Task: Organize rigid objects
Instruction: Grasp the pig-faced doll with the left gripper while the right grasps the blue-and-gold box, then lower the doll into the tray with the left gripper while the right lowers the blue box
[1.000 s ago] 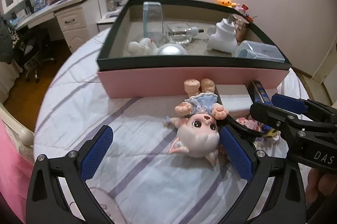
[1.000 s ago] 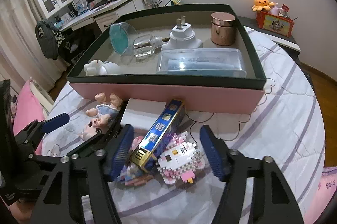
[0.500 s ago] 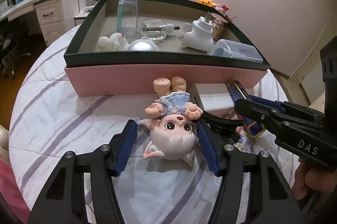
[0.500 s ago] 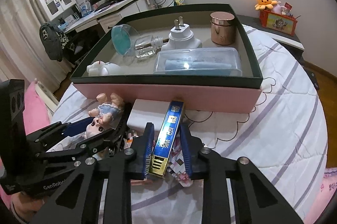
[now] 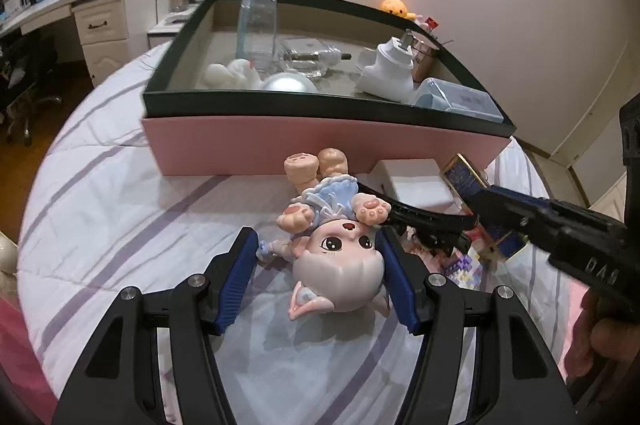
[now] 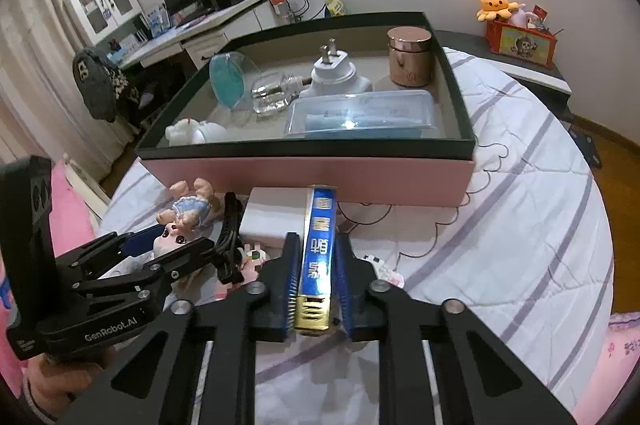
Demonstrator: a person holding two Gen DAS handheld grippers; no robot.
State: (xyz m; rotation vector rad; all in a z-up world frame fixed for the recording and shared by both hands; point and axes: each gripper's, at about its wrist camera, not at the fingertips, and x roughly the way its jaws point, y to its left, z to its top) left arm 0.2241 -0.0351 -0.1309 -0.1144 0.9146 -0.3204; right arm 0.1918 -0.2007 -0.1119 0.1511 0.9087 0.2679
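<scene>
A cat-eared doll [image 5: 336,265] in a blue dress lies on the striped sheet, feet toward the pink box [image 5: 320,145]. My left gripper [image 5: 316,241] straddles its head and the jaws are closing. The right pad [image 5: 394,277] is against the head, while the left pad [image 5: 240,265] stands a little apart from it. My right gripper [image 6: 317,239] is shut on a long blue and gold box [image 6: 318,253], which points toward the pink box [image 6: 312,177]. The doll [image 6: 180,225] also shows at the left of the right wrist view.
The dark-rimmed pink box holds a white plug [image 6: 332,77], a copper jar [image 6: 410,57], a clear case [image 6: 360,113] and a glass bottle [image 6: 272,93]. A small white box [image 5: 412,181], a black curved clip [image 5: 420,217] and a brick-built toy [image 5: 468,265] lie between the grippers.
My left jaws have narrowed from wide open to close around the doll's head. My right jaws have shut on the blue box, which now lies straight between the pads.
</scene>
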